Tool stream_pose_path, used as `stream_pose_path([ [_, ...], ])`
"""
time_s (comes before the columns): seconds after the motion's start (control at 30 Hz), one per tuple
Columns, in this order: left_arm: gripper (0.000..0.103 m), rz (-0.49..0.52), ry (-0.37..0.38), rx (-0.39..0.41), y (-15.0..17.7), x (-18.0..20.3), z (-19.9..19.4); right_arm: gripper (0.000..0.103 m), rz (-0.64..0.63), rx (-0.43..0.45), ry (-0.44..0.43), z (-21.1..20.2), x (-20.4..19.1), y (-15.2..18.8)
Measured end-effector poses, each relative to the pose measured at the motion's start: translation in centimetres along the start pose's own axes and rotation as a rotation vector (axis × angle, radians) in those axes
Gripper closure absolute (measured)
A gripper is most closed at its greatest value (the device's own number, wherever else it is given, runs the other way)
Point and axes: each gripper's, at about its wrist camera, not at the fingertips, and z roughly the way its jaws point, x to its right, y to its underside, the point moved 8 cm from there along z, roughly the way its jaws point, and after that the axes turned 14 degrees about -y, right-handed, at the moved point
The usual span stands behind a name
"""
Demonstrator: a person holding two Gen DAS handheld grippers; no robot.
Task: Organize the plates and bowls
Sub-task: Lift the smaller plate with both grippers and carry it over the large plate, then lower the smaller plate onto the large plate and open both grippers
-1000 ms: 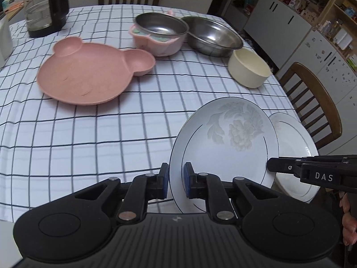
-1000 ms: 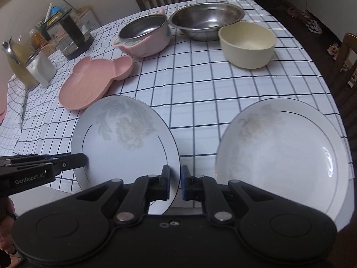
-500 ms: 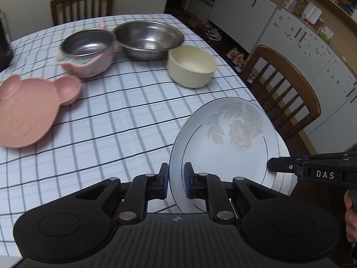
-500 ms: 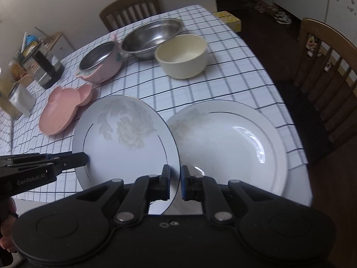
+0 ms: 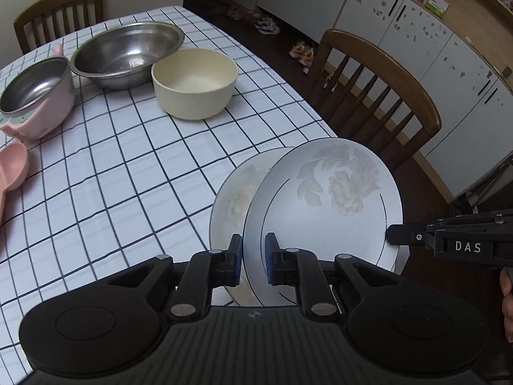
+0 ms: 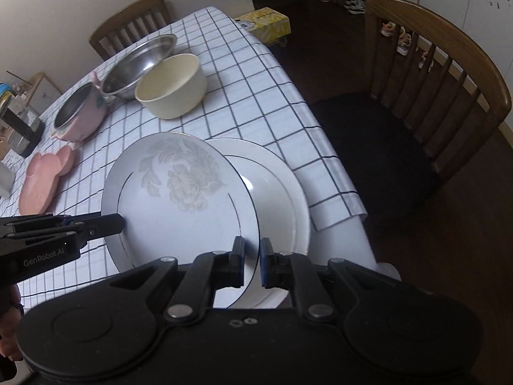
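**Left wrist view: flowered plate carried over its twin, ready to stack**

Left wrist view shows the left gripper (image 5: 251, 261) at lower centre, its blue pads clamped on the near rim of the flowered plate (image 5: 323, 199), which tilts up out of the frame's lower middle. At the right edge the right gripper (image 5: 392, 234) pinches the same plate's far rim, so both tongs are closed on one plate. In the right wrist view the right gripper (image 6: 251, 261) bites the plate's (image 6: 179, 205) lower right rim while the left gripper (image 6: 117, 221) comes in from the left edge.

The step in hand looks like stacking. The held plate hangs above and partly over a second plate (image 6: 275, 189), which lies on the checked tablecloth (image 5: 128, 173) close to the table's near corner. Whether the two plates touch cannot be told. The next move, as I judge it, calls for levelling the plate, centring it over the lower one, lowering it evenly and letting go with both tongs together.

Further up the frame stand a cream bowl (image 5: 195, 81), a steel bowl (image 5: 128, 53) and a pink pot (image 5: 35, 96); a pink bear-shaped plate (image 6: 45, 179) lies at the left. None blocks the way down. The risk is the table edge: the lower plate sits near the corner, above a wooden chair (image 6: 439, 73), so a sideways push could slide it off.
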Motion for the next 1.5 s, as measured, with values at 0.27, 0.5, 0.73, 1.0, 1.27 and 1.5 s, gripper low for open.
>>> stream_pose_path([
  [0.27,0.089,0.006,-0.009,-0.040,-0.1,0.3,1.8,0.093,0.017,-0.044,0.009,1.4,1.3,0.1],
  [0.5,0.089,0.011,-0.012,-0.062,-0.1,0.4,2.7,0.093,0.027,-0.072,0.004,2.3,1.9,-0.2],
  [0.73,0.089,0.026,-0.016,-0.065,-0.1,0.8,3.2,0.093,0.040,-0.091,0.004,2.9,2.5,-0.3],
  [1.0,0.089,0.056,-0.049,-0.086,0.4,1.0,4.2,0.092,0.072,-0.106,-0.001,3.6,3.3,-0.4],
  [1.27,0.090,0.084,-0.069,-0.069,0.4,1.0,4.3,0.092,0.065,-0.090,0.005,4.0,3.3,-0.7],
  [1.5,0.089,0.072,-0.061,-0.076,0.4,0.8,4.1,0.088,0.044,-0.088,0.024,4.3,3.0,-0.8],
])
